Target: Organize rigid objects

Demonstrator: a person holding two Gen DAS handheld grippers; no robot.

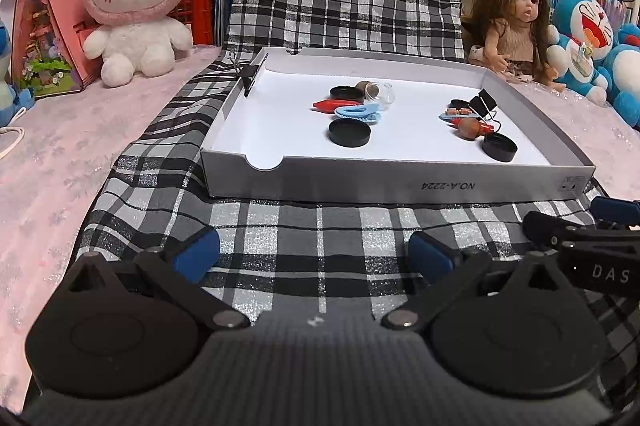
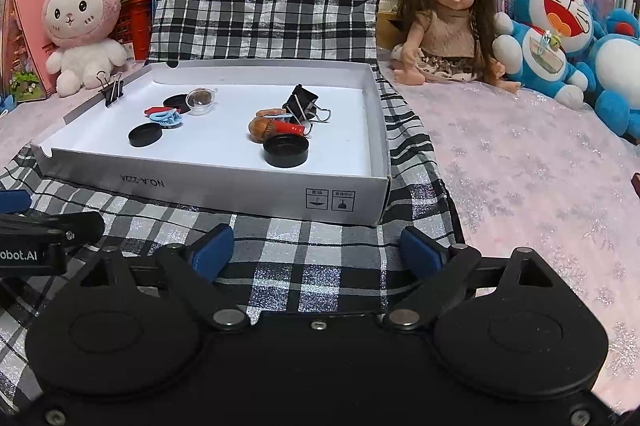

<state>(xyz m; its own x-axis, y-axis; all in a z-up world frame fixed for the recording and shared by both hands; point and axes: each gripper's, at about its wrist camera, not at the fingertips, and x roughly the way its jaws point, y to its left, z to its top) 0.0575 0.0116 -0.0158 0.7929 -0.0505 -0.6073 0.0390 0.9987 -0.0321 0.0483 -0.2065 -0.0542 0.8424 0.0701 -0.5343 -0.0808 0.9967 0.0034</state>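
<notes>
The small rigid objects are all sitting inside the shallow white box (image 2: 340, 198), which is resting on the checked cloth (image 2: 304, 258): on the left, two black caps (image 2: 145, 135), a red piece, a light blue clip (image 2: 165, 117) and a clear glass dome (image 2: 201, 101) are lying close together, and on the right a black binder clip (image 2: 301, 103), a brown wooden piece (image 2: 262, 127) and another black cap (image 2: 286, 149) are crowding each other. One more binder clip (image 2: 111, 91) is gripping the box's left wall. Both grippers are hovering near the box's front wall, the left gripper (image 1: 314, 254) and the right gripper (image 2: 316, 252) each spreading its blue fingers wide and holding nothing. This could be sorting about to happen or two groups already made; I cannot tell which. A plush rabbit (image 2: 80, 22) and a doll (image 2: 448, 26) are sitting behind.
</notes>
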